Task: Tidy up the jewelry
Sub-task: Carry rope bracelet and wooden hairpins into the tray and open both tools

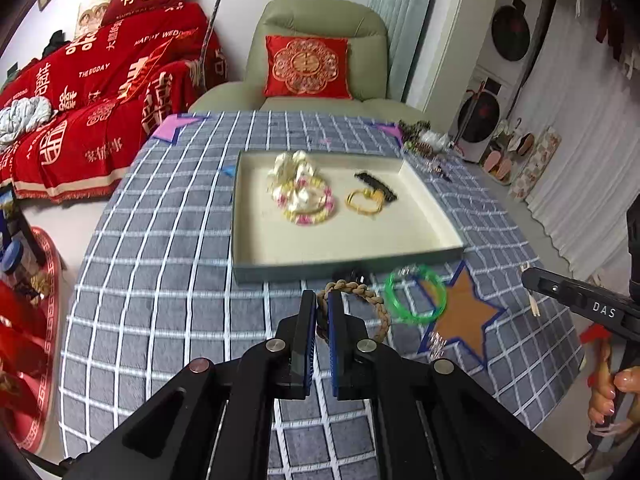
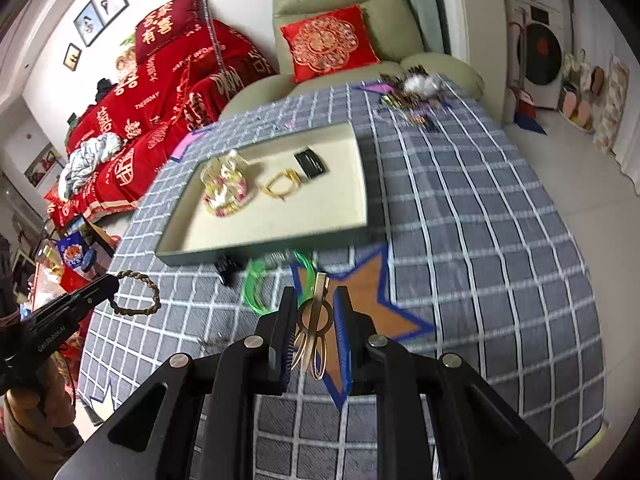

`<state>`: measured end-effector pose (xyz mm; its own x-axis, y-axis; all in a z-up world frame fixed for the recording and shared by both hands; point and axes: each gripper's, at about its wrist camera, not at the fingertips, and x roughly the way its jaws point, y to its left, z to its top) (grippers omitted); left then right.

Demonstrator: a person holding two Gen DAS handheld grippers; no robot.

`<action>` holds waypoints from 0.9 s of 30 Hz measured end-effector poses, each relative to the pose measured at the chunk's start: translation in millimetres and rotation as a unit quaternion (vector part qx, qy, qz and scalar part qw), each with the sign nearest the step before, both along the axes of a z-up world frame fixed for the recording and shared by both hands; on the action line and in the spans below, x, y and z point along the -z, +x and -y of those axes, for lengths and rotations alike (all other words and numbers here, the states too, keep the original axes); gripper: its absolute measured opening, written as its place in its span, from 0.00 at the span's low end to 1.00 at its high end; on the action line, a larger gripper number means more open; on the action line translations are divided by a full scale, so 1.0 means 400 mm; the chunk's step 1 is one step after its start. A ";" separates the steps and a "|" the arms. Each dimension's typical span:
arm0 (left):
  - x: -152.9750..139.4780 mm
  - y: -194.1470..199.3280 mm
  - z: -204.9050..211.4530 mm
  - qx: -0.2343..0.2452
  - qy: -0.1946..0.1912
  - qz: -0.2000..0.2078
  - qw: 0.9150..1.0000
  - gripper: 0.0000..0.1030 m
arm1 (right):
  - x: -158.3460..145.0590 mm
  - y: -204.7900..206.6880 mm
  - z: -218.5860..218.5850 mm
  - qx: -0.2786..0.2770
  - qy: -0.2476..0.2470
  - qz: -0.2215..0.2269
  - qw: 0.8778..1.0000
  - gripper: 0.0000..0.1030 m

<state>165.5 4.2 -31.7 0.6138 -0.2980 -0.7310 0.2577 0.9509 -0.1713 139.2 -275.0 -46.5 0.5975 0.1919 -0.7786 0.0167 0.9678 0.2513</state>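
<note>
A cream tray (image 1: 432, 216) (image 2: 360, 200) sits on the checked table and holds a pink-and-white bead bracelet (image 1: 308, 204) (image 2: 228, 196), a gold bangle (image 1: 362, 202) (image 2: 280, 186) and a black comb (image 1: 376, 186) (image 2: 310, 162). My left gripper (image 1: 322, 300) (image 2: 114, 282) is shut on a brown braided bracelet (image 1: 372, 300) (image 2: 140, 292) just before the tray's near edge. My right gripper (image 2: 314, 300) (image 1: 528, 274) is shut on a gold hair clip (image 2: 314, 320), held above an orange star sticker (image 2: 368, 300) (image 1: 464, 312). A green bangle (image 1: 416, 294) (image 2: 272, 280) lies beside the star.
A small black item (image 1: 350, 274) (image 2: 228, 268) lies against the tray's near wall. A pile of more jewelry (image 1: 424, 138) (image 2: 416, 96) is at the table's far right corner. A green armchair (image 1: 320, 52) and red sofa (image 1: 100, 92) stand beyond the table.
</note>
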 end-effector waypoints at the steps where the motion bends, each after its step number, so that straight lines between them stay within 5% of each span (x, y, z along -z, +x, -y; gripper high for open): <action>1: -0.011 0.011 0.002 0.001 0.000 0.004 1.000 0.13 | -0.011 0.011 -0.003 -0.003 -0.001 0.003 1.000 0.19; 13: -0.023 0.186 0.050 -0.001 0.022 0.012 1.000 0.13 | -0.061 0.201 -0.051 -0.049 -0.029 0.025 0.998 0.19; 27: 0.117 0.369 0.089 -0.018 0.054 -0.033 0.998 0.13 | 0.069 0.434 -0.064 -0.052 -0.024 -0.012 0.998 0.19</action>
